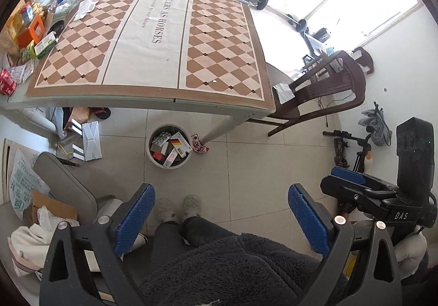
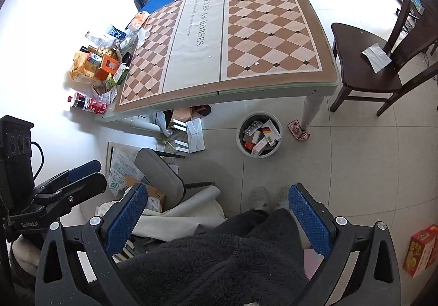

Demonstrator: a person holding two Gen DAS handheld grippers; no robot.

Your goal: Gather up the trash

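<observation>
A round white trash bin (image 1: 170,146) (image 2: 259,135) stands on the tiled floor by the table's front leg, filled with small boxes and blister packs. A red wrapper (image 1: 199,143) (image 2: 299,130) lies on the floor beside that leg. My left gripper (image 1: 219,213) is open and empty, held high over a person's lap, well back from the bin. My right gripper (image 2: 219,213) is also open with nothing between its blue pads. Each gripper shows at the other view's edge: the right gripper (image 1: 353,183), the left gripper (image 2: 79,172).
A checkered table (image 1: 153,40) (image 2: 219,40) has snack boxes and bottles (image 1: 30,35) (image 2: 101,65) heaped along its left side. A dark wooden chair (image 1: 320,90) (image 2: 375,62) holds a paper. A grey chair (image 2: 161,174), bags and cardboard lie left; slippered feet (image 1: 178,207) rest below.
</observation>
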